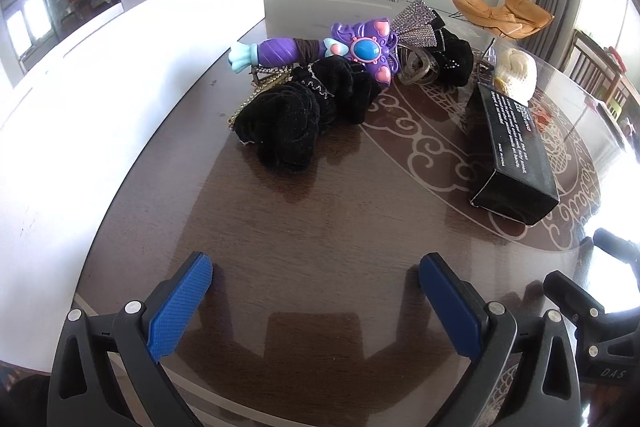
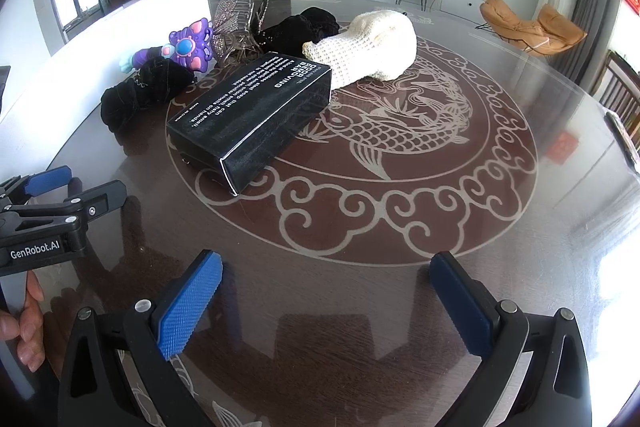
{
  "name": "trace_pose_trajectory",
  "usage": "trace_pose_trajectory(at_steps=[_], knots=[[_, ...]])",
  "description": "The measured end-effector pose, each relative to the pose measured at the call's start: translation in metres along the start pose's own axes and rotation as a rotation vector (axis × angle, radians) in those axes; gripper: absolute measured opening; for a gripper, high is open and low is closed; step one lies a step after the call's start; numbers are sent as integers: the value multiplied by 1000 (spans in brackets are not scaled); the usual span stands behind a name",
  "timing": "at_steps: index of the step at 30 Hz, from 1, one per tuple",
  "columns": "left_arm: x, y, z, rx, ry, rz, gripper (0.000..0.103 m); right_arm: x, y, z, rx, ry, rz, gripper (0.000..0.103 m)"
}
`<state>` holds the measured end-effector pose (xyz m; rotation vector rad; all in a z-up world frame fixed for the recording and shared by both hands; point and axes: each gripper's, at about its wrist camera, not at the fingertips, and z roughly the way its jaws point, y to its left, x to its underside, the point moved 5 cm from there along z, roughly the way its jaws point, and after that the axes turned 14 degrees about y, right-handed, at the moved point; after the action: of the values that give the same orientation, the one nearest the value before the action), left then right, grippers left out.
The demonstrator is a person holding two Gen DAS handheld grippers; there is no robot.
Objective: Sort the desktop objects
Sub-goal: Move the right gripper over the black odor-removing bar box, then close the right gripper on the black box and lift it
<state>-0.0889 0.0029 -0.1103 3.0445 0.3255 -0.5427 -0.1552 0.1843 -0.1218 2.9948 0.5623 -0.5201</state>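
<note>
The black box (image 2: 250,115) lies ahead and to the left of my right gripper (image 2: 326,301), flat on the table (image 2: 360,287), its long axis running diagonally away from the jaws, near corner pointing back toward me. From my left gripper (image 1: 316,301) the box (image 1: 512,151) sits ahead and off to the right, long axis running away from me. I judge the right gripper the nearer, with bare table between its jaws and the box. Both pairs of jaws stand wide apart and hold nothing. Beyond the box's far end lies the cream knit (image 2: 372,47), close to or touching it; I cannot tell which. Straight ahead of the left jaws is the black velvet (image 1: 304,115), and past it the purple toy (image 1: 320,51) lies crosswise with a rhinestone bow (image 1: 416,23) at its right
</note>
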Motion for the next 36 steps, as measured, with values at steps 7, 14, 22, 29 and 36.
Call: trace_pose_trajectory(at_steps=[7,14,22,29,36], knots=[[1,2,1,-4,-8,-12,103,-76,-12,-13,-192,-11,173,103],[-1,3,2,-2,-10,-8,103,-126,26,35,-137,124,175,103],[4,2,4,-1,-13,-11,103,-107,32,29,-23,51,12,60],[5,2,5,0,-9,-12,103,-44,-3,9,3,-38,8,60],[0,12,5,-4,4,-43,103,-10,-19,-4,-3,-82,15,61]])
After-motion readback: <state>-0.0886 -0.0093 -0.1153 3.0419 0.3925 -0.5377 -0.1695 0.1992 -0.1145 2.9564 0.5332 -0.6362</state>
